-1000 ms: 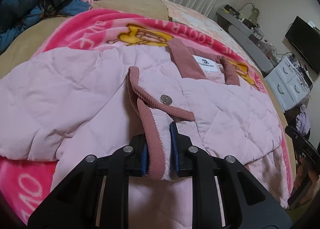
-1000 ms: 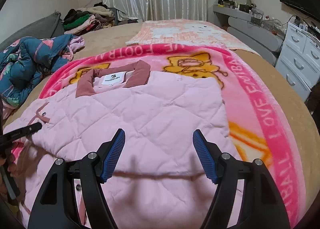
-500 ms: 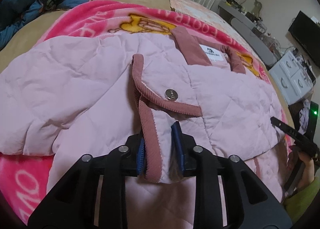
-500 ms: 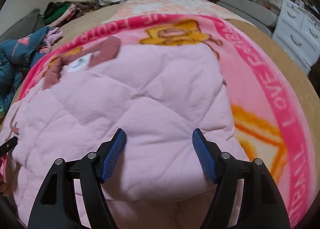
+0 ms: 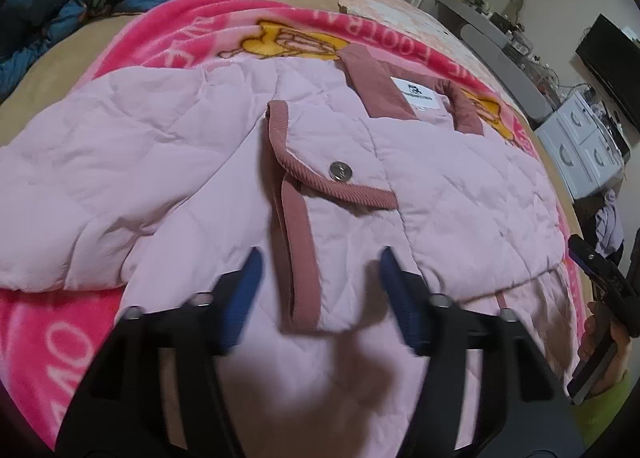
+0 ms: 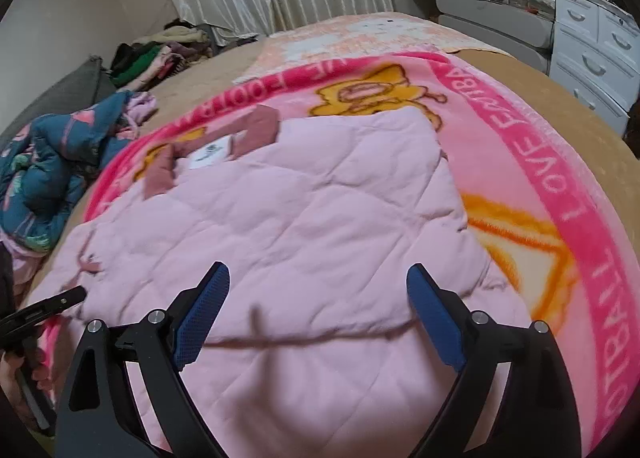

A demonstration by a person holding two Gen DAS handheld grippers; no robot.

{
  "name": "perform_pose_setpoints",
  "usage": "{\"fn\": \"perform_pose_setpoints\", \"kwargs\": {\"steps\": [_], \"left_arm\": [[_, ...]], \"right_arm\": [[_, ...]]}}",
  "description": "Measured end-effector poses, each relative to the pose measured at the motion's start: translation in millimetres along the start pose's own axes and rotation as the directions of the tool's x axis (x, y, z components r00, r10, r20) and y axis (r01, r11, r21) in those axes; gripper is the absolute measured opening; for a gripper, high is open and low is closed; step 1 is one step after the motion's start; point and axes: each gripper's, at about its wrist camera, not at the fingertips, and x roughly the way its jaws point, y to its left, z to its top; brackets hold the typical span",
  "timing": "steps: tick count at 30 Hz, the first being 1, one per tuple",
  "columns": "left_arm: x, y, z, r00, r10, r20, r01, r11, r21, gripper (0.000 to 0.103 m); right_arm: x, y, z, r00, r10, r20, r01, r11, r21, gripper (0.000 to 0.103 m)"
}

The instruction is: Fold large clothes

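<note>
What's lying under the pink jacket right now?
The pink jacket lies on a bright pink cartoon blanket over the tan bed. The blanket's middle is covered.

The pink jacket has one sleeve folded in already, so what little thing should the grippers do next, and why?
Probably lift the left gripper clear: its jaws are opening and the sleeve cuff lies loose between them on the pink jacket. The right gripper, jaws opening with nothing pinched, hovers over the jacket's right side, likely the next part to fold.

Left gripper (image 5: 320, 290) over the pink quilted jacket (image 5: 460, 194)

Jaws opening — the corduroy-trimmed cuff (image 5: 300, 258) lies loose between the pads, on a pink blanket (image 5: 168, 26).
</note>
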Motion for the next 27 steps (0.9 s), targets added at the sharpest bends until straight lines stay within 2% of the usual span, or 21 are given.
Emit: {"fn": "perform_pose_setpoints", "kwargs": {"steps": [1,2,4,10,16,21,27], "left_arm": [[-2.1,-0.2,-0.5,1.000,-0.003,0.000,0.003,1.000,-0.003,0.074],[-6.3,-0.1,-2.0,1.000,-0.010,0.000,0.010,1.000,-0.010,0.076],[-14.0,-0.8,-3.9,1.000,-0.004,0.003,0.004,1.000,-0.016,0.095],[-46.5,-6.0,-6.5,0.997,0.051,0.057,-0.052,0.999,0.012,0.094],[-77.2,5.0,-18.5,0.984,0.132,0.121,-0.134,0.991,0.005,0.094],[-94.4,23.5,-27.8,0.969,0.195,0.151,-0.190,0.981,-0.044,0.094],[-115.1,46.2,-35.4,0.962,0.210,0.175,-0.193,0.975,-0.111,0.094]], "right_arm": [[-5.0,3.0,-2.4,1.000,0.013,0.003,-0.013,1.000,-0.001,0.097],[-10.9,7.0,-5.6,1.000,0.026,0.006,-0.026,1.000,-0.005,0.097],[-18.5,14.5,-9.2,0.999,0.038,0.009,-0.038,0.999,-0.015,0.097],[-42.2,30.7,-14.6,0.997,0.075,0.028,-0.075,0.997,-0.003,0.098],[-62.4,52.2,-9.6,0.995,0.085,0.055,-0.083,0.996,-0.043,0.098],[-75.3,76.7,-4.3,0.991,0.109,0.075,-0.103,0.992,-0.078,0.098],[-82.3,114.1,3.1,0.988,0.131,0.080,-0.120,0.984,-0.133,0.098]]}}
